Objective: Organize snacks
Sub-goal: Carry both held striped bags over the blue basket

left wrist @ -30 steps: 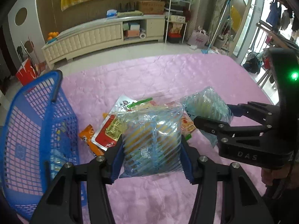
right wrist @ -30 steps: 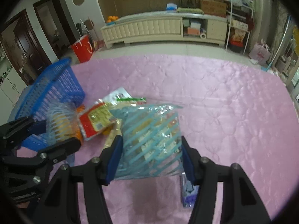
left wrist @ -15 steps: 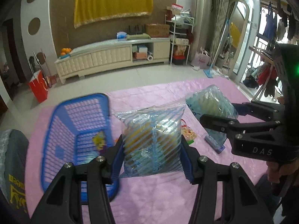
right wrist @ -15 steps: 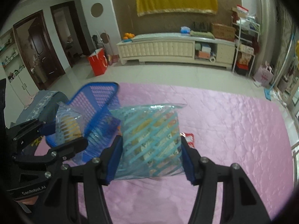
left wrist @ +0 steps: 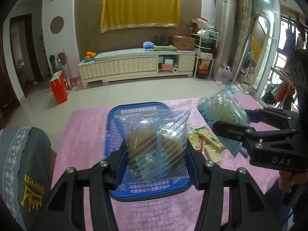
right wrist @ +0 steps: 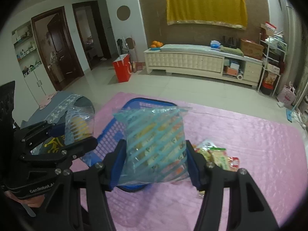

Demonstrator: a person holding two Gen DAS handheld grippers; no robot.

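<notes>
My left gripper [left wrist: 156, 164] is shut on a clear snack bag with blue stripes [left wrist: 156, 146], held in the air over the blue plastic basket [left wrist: 148, 190]. My right gripper [right wrist: 155, 165] is shut on a second blue-striped snack bag [right wrist: 154, 144], raised near the basket [right wrist: 109, 140] and to its right. In the left wrist view the right gripper [left wrist: 236, 127] shows at the right with its bag [left wrist: 223, 107]. In the right wrist view the left gripper [right wrist: 57, 134] shows at the left with its bag [right wrist: 79, 125]. Several loose snack packets [left wrist: 206, 140] lie on the pink quilt [left wrist: 163, 211] right of the basket.
A grey pillow with a gold crown print [left wrist: 23, 167] lies at the quilt's left edge. Beyond the quilt are tiled floor, a red bag [left wrist: 58, 88], a long cream cabinet [left wrist: 134, 65] and cluttered shelves [left wrist: 204, 53].
Both grippers rose and swung left with their bags, from above the snack pile to over and beside the blue basket. More of the room now shows.
</notes>
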